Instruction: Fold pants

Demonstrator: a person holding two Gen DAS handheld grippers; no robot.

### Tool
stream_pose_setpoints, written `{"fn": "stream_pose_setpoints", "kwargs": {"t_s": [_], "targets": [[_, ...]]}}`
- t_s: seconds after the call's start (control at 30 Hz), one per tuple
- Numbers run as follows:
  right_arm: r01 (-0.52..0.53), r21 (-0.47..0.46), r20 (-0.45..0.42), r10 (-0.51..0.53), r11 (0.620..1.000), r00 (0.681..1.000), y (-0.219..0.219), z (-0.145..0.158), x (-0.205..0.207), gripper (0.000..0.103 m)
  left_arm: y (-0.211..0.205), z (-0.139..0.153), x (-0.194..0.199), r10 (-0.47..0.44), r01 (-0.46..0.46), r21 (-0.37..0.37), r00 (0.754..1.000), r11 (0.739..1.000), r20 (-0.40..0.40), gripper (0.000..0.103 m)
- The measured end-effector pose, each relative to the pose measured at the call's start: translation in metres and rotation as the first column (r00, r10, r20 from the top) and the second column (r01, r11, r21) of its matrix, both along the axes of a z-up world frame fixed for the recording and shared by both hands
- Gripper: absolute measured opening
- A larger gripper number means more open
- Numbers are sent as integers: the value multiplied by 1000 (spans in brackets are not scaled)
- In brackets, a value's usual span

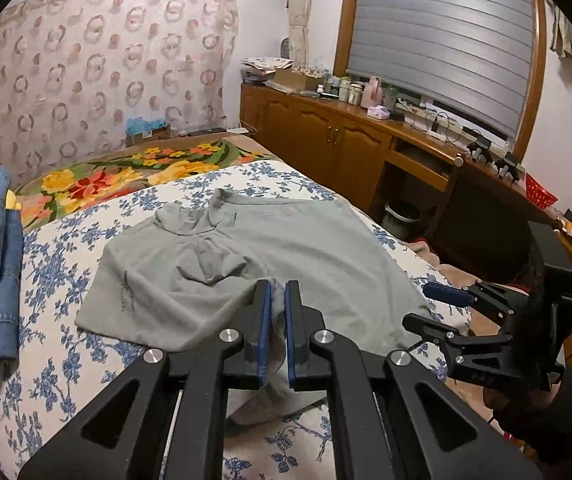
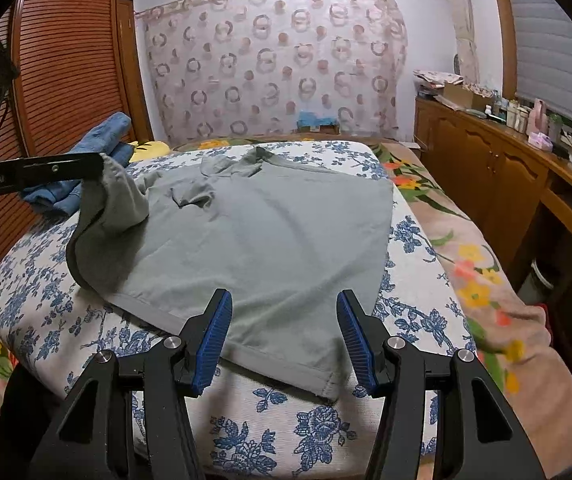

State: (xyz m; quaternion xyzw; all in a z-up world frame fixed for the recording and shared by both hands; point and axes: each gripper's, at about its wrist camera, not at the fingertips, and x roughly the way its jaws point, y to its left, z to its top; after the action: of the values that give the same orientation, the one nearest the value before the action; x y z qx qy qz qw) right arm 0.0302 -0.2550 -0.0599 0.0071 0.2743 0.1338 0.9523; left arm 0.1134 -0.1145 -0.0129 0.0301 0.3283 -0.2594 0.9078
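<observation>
My left tongs [image 1: 278, 300] sit low in the centre of their view, blue pads nearly together, pinching a fold of grey cloth. My right tongs [image 2: 284, 332] spread wide at the bottom centre of theirs, gripping nothing, and show at the left view's right edge.

A home bedroom: a bed [image 2: 318, 432] with blue-flowered cover, a louvred wooden wardrobe [image 2: 70, 60], a patterned curtain [image 1: 102, 68], and a long wooden sideboard [image 1: 326, 128] cluttered with what look like toiletry bottles.
</observation>
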Motion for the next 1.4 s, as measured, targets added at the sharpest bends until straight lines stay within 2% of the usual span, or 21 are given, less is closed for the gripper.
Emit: {"fn": "stream_pose_setpoints", "kwargs": {"t_s": [0.07,0.13,0.27,0.33,0.4,0.63,0.67,0.7,0.77,0.9,1.1,1.4], "targets": [[-1,5,-4,1,1000,1000,-1,1,1,56,5,1,-2,15,-15,2,1000,1000,0,20],[-6,4,-5,6,1000,1000,0,2,3,56,13,1,-4,24,-24,-6,1000,1000,4,40],[-14,0,-6,14,1000,1000,4,2,5,56,30,3,-6,61,-61,-20,998,998,7,57],[-21,-3,-4,21,1000,1000,7,3,7,56,38,2,-7,72,-72,-31,997,997,6,75],[-28,-7,-1,28,1000,1000,9,5,8,56,46,-3,-7,75,-75,-41,997,996,-1,78],[-88,23,-1,88,996,996,15,10,16,56,65,-44,-5,144,-143,19,986,990,-87,79],[-100,31,-1,100,995,995,16,11,17,55,68,-49,-4,153,-151,25,983,988,-98,79],[-111,36,-1,111,993,994,17,12,19,48,72,-53,-4,162,-160,31,981,987,-109,79],[-129,37,3,129,991,992,21,15,23,47,76,-63,-3,179,-175,46,975,984,-130,79],[-163,30,12,162,986,987,27,18,29,43,79,-74,-2,190,-181,71,970,981,-150,79],[-208,40,-7,209,977,978,34,17,42,42,80,-85,0,204,-193,73,959,979,-196,79],[-253,40,-100,256,967,962,35,6,68,42,79,-87,-7,220,-210,81,965,974,-144,79]]}}
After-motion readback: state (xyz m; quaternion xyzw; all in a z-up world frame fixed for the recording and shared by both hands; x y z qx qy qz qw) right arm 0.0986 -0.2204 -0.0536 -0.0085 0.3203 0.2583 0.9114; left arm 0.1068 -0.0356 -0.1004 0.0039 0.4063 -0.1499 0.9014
